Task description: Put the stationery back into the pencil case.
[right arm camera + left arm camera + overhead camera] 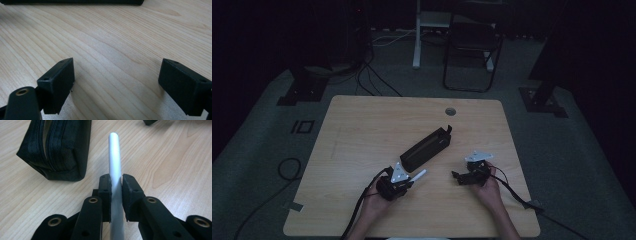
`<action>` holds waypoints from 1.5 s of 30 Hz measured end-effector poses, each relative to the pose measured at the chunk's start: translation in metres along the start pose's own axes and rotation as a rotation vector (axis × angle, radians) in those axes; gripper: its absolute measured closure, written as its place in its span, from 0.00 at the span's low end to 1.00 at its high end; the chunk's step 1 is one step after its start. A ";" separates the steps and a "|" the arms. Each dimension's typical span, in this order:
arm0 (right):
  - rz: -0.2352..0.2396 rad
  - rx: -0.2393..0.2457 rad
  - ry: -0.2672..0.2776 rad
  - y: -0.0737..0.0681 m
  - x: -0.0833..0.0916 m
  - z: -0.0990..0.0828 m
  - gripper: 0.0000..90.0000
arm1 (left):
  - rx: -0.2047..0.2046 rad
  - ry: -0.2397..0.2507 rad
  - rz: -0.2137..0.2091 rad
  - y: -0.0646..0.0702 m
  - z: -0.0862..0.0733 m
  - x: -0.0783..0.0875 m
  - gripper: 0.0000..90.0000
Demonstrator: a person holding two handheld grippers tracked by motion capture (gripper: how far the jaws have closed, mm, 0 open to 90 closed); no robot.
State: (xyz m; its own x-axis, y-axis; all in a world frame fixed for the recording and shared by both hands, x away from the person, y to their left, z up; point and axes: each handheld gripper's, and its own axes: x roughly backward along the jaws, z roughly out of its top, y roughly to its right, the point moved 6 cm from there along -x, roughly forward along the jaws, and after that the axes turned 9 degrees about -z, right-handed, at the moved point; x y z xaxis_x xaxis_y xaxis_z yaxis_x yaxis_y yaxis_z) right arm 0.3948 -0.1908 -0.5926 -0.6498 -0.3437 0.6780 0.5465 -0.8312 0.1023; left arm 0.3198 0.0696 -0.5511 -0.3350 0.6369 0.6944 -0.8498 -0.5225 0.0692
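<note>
The silver pen sits clamped between the two black pads of the left gripper, which are closed on its barrel; the barrel runs lengthwise between the jaws and its rounded tip projects forward past them, above the wooden table. In the high view, the pen points from the left gripper toward the right, with the black zip pouch lying just beyond it, near but apart. The pouch lies on its side with the zipper line facing the camera. The right gripper rests low over bare table, jaws spread wide with nothing between them, as the right gripper view confirms. Judged from this layout, the pen is secured and lifted; moving it to the pouch and inserting it appear to remain. Whether the zipper is open cannot be determined: the high view is dim, and the left gripper view cuts off the pouch at the top edge. The rear of the pen is hidden by the gripper body.
</note>
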 end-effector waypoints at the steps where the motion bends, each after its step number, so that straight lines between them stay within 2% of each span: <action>1: 0.000 0.000 0.000 0.000 0.000 0.000 0.14 | -0.006 0.005 -0.001 0.000 0.001 0.002 0.88; 7: 0.000 0.000 0.000 0.000 0.000 0.000 0.14 | -0.019 0.020 -0.009 0.001 0.003 0.009 0.88; 8: 0.000 0.000 0.000 0.000 0.000 0.000 0.14 | -0.035 0.020 -0.018 0.002 0.004 0.011 0.88; 17: 0.000 0.000 0.000 0.000 0.000 0.000 0.14 | -0.069 0.039 -0.049 0.001 0.004 0.021 0.88; 45: 0.000 0.000 0.000 0.000 0.000 0.000 0.14 | -0.079 0.071 -0.048 -0.006 0.003 0.043 0.88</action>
State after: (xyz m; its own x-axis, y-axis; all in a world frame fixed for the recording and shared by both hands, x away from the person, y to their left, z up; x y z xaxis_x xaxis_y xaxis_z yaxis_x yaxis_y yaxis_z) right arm 0.3947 -0.1908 -0.5926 -0.6498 -0.3438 0.6779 0.5466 -0.8311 0.1024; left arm 0.3112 0.0984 -0.5191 -0.3184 0.7002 0.6391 -0.8942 -0.4455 0.0427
